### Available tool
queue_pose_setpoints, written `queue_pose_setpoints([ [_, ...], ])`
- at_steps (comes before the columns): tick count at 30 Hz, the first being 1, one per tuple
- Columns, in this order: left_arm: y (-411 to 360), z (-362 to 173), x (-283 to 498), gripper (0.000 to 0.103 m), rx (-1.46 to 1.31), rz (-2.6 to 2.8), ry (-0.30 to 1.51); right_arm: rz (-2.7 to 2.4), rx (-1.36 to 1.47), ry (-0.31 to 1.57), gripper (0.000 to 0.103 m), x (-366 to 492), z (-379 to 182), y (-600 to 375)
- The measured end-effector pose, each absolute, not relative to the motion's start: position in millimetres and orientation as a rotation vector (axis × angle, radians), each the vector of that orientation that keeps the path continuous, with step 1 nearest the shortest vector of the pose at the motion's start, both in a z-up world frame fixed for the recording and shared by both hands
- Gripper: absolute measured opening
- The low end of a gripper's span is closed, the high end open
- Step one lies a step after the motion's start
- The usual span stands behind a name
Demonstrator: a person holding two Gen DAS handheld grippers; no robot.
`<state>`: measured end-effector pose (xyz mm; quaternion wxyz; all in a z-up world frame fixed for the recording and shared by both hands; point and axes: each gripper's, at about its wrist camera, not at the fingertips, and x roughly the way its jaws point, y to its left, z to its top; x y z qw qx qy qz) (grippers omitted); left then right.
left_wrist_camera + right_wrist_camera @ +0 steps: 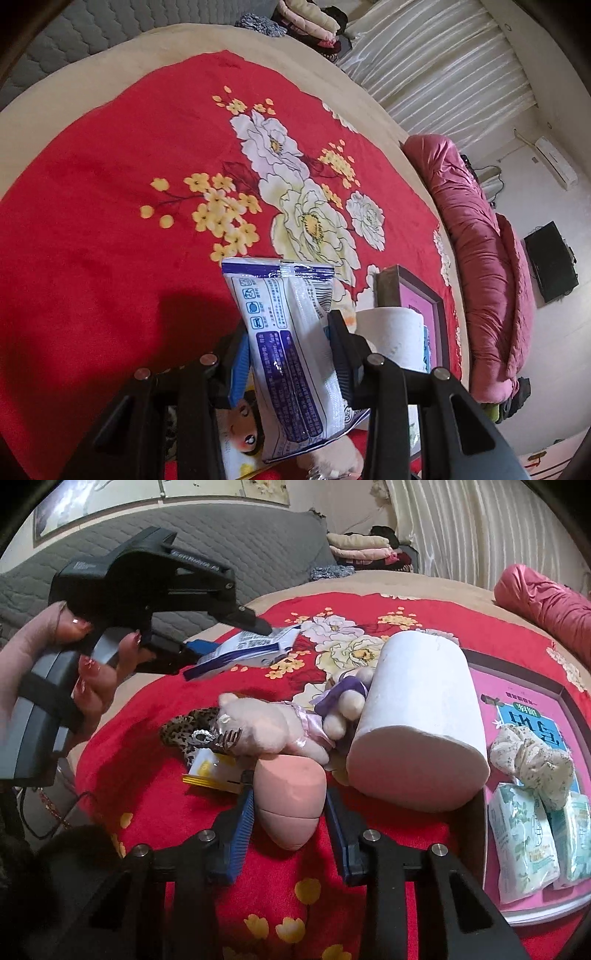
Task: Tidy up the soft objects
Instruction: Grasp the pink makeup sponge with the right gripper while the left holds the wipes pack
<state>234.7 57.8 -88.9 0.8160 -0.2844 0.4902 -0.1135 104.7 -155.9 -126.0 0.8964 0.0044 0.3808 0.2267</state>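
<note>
My left gripper point(288, 339) is shut on a white and blue tissue pack point(291, 354) and holds it above the red flowered blanket point(110, 221). The same pack point(243, 650) and gripper show in the right wrist view at upper left. My right gripper point(288, 805) is shut on a pink makeup sponge point(291, 801) just above the blanket. Beyond it lie a pink plush toy point(273, 727), a white paper roll point(417, 720) on its side, and a leopard scrunchie point(184, 727).
An open box point(476, 812) with a pink lining at right holds two green tissue packs point(524, 842) and a floral scrunchie point(532, 760). A rolled pink quilt point(484, 258) lies along the bed's far edge. Folded clothes point(362, 546) sit by the curtain.
</note>
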Motion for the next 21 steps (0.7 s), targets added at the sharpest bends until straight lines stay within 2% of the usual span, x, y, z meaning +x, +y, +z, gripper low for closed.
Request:
queue_pose_setpoints([
  [21,87,-86,208,0.039,-0.545,-0.144,0.985,0.458,0.001,0.724,0.039,88,-107,-157],
])
